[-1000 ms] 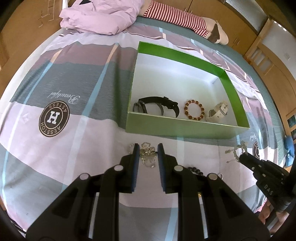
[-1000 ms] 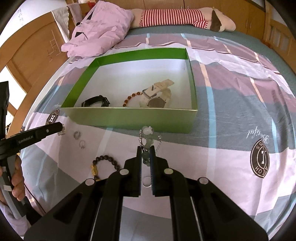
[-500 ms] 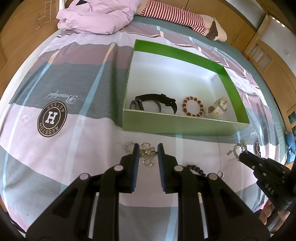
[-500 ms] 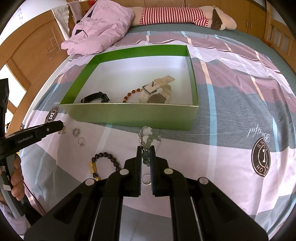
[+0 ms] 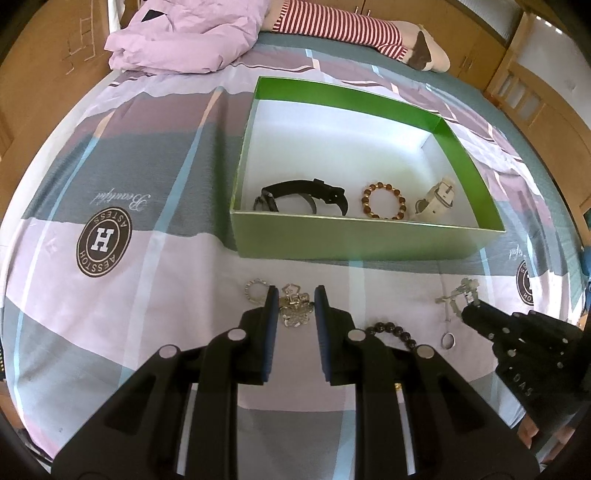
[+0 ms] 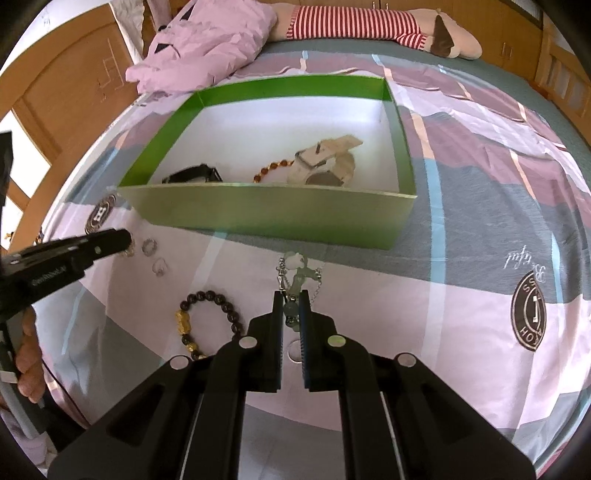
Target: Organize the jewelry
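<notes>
A green box [image 5: 351, 240] [image 6: 266, 218] on the bed holds a black watch [image 5: 303, 194], an amber bead bracelet [image 5: 384, 201] and a cream watch [image 5: 437, 199]. My left gripper [image 5: 295, 295] is open, its fingers on either side of a silver flower brooch [image 5: 295, 312] lying on the bedspread. My right gripper [image 6: 291, 299] is shut on a jade pendant necklace [image 6: 295, 273], whose chain trails ahead on the sheet. The right gripper also shows in the left wrist view [image 5: 476, 312].
Loose on the bedspread: a dark bead bracelet [image 6: 207, 321] with gold beads, a silver ring [image 5: 255, 288], small rings [image 6: 149, 245] [image 6: 159, 266] and a plain ring [image 5: 447, 339]. A pink quilt [image 5: 184, 40] and a striped plush [image 5: 351, 26] lie beyond the box.
Both grippers have drawn slightly closer to the bedspread and box. The left fingers still straddle the brooch; the right stays shut on the pendant.
</notes>
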The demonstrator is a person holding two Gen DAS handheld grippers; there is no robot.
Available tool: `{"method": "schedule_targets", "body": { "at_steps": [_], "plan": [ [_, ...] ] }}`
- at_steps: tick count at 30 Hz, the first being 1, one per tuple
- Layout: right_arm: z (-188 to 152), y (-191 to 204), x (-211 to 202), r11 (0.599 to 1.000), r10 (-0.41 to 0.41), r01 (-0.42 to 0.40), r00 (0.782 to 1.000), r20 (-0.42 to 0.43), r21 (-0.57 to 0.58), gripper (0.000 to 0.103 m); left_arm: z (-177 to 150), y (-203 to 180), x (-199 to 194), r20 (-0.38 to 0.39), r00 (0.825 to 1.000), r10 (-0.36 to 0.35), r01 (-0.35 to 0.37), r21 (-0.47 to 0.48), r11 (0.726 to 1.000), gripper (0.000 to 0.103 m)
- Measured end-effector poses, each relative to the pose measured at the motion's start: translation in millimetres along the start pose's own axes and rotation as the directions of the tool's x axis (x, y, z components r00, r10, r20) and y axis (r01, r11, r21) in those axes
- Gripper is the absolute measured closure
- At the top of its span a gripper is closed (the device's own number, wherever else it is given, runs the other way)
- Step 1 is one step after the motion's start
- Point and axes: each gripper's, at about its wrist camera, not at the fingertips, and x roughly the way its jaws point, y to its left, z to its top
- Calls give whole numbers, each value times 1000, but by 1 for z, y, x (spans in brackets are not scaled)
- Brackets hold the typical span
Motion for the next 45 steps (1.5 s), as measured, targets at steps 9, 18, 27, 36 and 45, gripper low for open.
{"method": "schedule_targets", "body": {
  "at_steps": [9, 18, 27, 36, 45],
  "plan": [
    [0, 12, 8, 1000, 7, -8, 1000, -10, -25, 95, 0, -3, 2, -6, 1000, 6, -6, 4, 1000, 84],
    [-2, 16, 9, 999, 14, -15, 1000, -15, -40, 95, -4, -9, 8, -15, 1000, 20, -19, 29, 999, 84],
    [-1, 15, 10, 999, 16, -17, 1000, -14, -42, 95, -5, -10, 8, -13, 1000, 20, -20, 34, 999, 84],
    [1, 15, 5, 999, 28, -28, 999, 14, -37, 95, -2, -11, -2, 37, 999, 17, -19, 31, 999, 84],
    [4, 21, -17, 996, 77, -69, 989, 130, -62, 95, 3, -7, -23, 160, 987, 24, -25, 2, 1000, 84]
  ]
}}
